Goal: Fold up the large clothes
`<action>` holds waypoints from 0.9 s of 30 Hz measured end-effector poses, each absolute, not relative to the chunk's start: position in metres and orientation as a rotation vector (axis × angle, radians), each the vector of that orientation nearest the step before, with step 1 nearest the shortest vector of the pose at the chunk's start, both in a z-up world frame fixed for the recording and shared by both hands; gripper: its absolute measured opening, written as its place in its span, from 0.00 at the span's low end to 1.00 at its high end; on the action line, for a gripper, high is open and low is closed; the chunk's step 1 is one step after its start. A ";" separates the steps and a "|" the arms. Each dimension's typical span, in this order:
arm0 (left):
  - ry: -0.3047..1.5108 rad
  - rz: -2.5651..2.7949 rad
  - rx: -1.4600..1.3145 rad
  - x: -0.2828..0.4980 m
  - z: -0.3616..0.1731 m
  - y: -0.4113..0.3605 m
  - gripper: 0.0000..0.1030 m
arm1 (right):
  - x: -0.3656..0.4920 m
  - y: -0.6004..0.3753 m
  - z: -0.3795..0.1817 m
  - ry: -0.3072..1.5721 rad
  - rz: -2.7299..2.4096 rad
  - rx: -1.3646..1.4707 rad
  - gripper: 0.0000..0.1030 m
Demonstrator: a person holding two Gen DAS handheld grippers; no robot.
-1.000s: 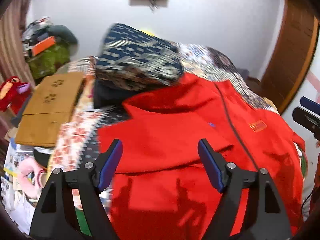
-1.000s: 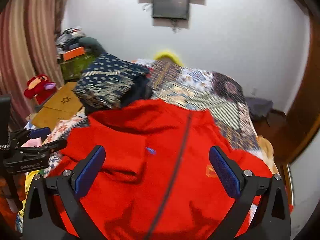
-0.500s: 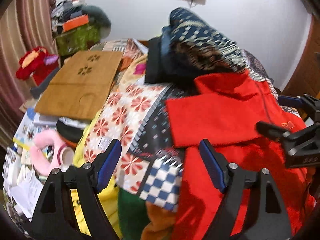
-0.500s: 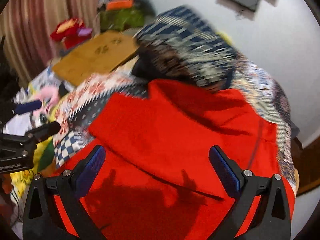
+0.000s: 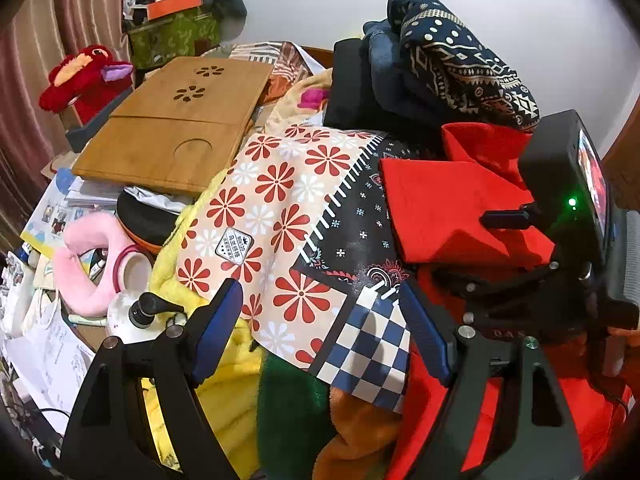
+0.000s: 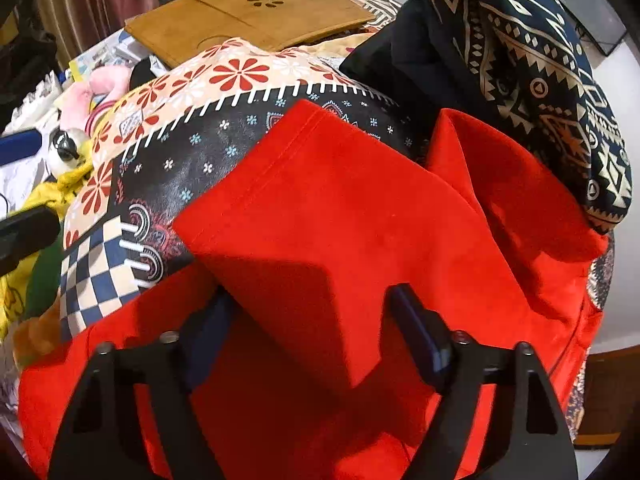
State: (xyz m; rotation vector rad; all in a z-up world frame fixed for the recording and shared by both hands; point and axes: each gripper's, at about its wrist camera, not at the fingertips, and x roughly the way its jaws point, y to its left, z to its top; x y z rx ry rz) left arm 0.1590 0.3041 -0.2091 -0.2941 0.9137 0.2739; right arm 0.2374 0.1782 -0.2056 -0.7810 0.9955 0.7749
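A red fleece garment lies on a patchwork quilt on the bed, with one sleeve folded across its body. My right gripper points steeply down at that sleeve. Its jaws are closing with the sleeve's near end between them: the left finger is tucked under the sleeve's edge, while the right finger stands clear on the cloth. My left gripper hangs open over the quilt's checked corner, its right finger beside the red garment's left edge, holding nothing. The right gripper's camera housing fills that view's right side.
A navy patterned cloth pile sits against the garment's collar. Left of the quilt lie a wooden lap tray, a pink neck pillow, a pump bottle, papers and a red plush toy. A wall rises behind.
Both grippers came down and swung left. The left went from over the red garment to the quilt's corner. The right jaws narrowed from full width around the folded sleeve.
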 end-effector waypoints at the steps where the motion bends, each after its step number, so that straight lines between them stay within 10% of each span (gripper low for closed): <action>1: 0.915 0.273 -0.294 0.159 -0.209 0.304 0.77 | 0.238 0.177 -0.204 0.989 0.775 -0.772 0.37; 4: 0.918 0.272 -0.285 0.160 -0.208 0.299 0.77 | 0.239 0.169 -0.191 0.965 0.780 -0.721 0.07; 27: 1.068 0.186 0.025 0.252 -0.230 0.206 0.86 | 0.274 -0.049 -0.025 0.563 0.460 -0.193 0.05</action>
